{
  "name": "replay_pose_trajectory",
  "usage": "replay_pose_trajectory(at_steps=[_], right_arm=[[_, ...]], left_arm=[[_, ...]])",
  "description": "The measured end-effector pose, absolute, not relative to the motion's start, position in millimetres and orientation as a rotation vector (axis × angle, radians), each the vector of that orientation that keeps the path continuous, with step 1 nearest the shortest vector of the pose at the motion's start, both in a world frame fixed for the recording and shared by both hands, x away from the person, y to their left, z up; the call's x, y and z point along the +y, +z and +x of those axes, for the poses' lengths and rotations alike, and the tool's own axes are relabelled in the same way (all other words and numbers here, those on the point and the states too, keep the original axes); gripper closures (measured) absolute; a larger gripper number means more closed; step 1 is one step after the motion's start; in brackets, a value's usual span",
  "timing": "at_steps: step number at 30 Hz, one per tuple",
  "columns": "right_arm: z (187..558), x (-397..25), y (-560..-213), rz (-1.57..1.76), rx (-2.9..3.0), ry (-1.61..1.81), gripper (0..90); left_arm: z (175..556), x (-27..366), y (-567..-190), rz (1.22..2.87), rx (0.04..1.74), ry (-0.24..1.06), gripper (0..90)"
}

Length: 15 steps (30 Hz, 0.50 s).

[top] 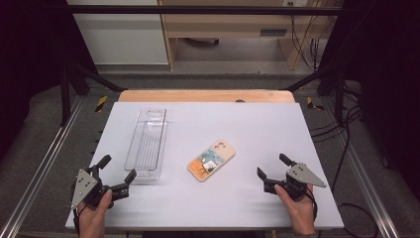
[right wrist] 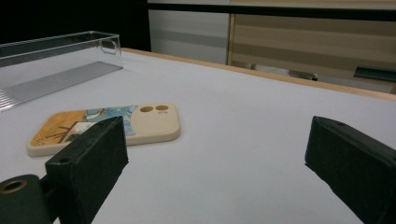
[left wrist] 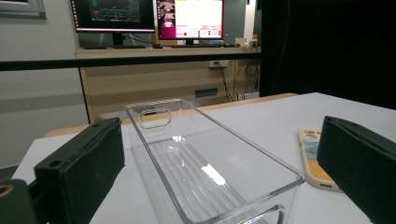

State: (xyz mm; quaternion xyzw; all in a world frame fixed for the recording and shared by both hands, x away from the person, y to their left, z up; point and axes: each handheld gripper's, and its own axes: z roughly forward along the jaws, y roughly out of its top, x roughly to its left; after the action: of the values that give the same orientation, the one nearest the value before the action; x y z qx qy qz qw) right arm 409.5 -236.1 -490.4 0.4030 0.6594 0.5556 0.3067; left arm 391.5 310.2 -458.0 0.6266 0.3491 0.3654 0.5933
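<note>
Both my left gripper [top: 118, 174] and right gripper [top: 272, 166] wait jaws apart, empty; cream illustrated phone case [top: 211, 160] lies mid-table beside the clear plastic bin [top: 146, 144]; likely next, grab case.

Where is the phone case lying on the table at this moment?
In the high view the phone case lies flat near the middle of the white table, just right of the clear plastic bin and apart from it, between the two grippers.
</note>
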Motion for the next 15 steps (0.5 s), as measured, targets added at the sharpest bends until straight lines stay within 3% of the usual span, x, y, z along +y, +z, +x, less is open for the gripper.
replay_pose_trajectory(at_steps=[15], right_arm=[[408,-219,-489,1.129,1.827,1.406,7.7]], left_arm=[[391,314,-459,1.447,0.826,0.846,0.6]])
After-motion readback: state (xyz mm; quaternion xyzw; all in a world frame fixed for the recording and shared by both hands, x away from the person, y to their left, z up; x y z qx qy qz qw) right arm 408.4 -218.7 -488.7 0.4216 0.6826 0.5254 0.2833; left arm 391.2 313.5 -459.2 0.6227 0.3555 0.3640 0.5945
